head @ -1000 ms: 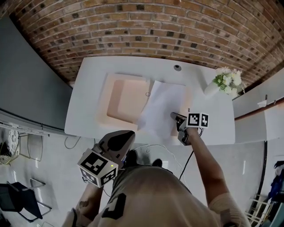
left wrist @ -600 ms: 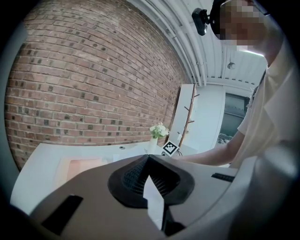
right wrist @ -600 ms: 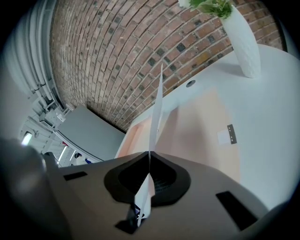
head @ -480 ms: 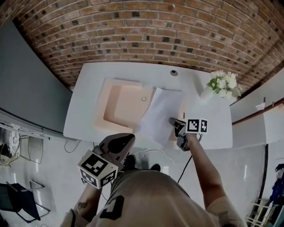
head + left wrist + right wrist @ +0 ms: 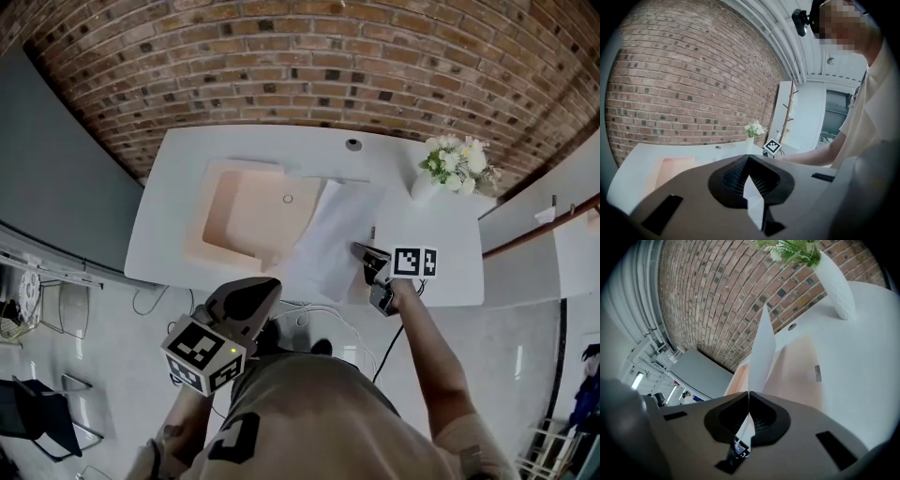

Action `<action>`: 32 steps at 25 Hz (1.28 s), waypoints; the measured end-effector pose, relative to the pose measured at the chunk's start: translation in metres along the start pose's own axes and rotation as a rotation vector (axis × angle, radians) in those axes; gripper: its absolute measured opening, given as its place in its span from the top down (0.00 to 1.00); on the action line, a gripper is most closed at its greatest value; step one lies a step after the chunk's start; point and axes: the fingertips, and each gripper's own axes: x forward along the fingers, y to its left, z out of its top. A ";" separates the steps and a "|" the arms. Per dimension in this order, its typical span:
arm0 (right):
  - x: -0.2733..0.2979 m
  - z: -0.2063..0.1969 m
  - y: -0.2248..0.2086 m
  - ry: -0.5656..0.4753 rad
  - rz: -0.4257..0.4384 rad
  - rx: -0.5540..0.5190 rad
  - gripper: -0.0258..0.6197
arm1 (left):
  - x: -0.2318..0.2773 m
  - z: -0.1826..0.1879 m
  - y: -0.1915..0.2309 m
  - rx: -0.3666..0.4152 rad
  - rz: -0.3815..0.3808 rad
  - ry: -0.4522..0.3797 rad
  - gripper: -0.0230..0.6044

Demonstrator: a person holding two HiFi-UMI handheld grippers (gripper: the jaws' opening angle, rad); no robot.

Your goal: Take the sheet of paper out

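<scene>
Paper [image 5: 328, 236] higher, right arm [image 5: 427, 345] outstretched

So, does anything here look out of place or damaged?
Nothing spilled or damaged. The sheet of paper stands tilted above the open folder, its edge pinched in the right gripper; the folder lies askew on the table.

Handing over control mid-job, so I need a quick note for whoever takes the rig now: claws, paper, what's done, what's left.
Left claw: shut, nothing seen in it, held short of the table, over the floor.
Right claw: shut on the near edge of the sheet of paper.
Sheet: lifted, slanting over the right side of the open peach folder.
Done: sheet gripped and raised.
Left: probably carry it clear of the folder and lay it on bare table, away from the flower vase.
</scene>
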 end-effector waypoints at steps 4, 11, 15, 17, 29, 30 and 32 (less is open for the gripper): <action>-0.013 0.000 0.015 0.017 0.054 -0.047 0.92 | 0.002 0.003 -0.008 0.000 0.035 -0.015 0.94; -0.036 -0.007 0.041 0.069 0.110 -0.150 0.92 | 0.002 0.011 -0.017 -0.005 0.102 -0.049 0.94; -0.044 -0.015 0.055 0.097 0.147 -0.187 0.92 | -0.002 0.006 -0.021 -0.002 0.127 -0.041 0.94; -0.047 -0.019 0.061 0.110 0.165 -0.207 0.92 | -0.004 0.003 -0.022 -0.006 0.146 -0.037 0.94; -0.046 -0.035 0.084 0.201 0.229 -0.286 0.92 | -0.023 -0.007 -0.023 -0.037 0.233 -0.065 0.94; -0.045 -0.034 0.085 0.200 0.229 -0.289 0.92 | -0.024 -0.008 -0.021 -0.042 0.238 -0.067 0.94; -0.043 -0.035 0.084 0.202 0.226 -0.292 0.92 | -0.027 -0.010 -0.017 -0.050 0.247 -0.073 0.94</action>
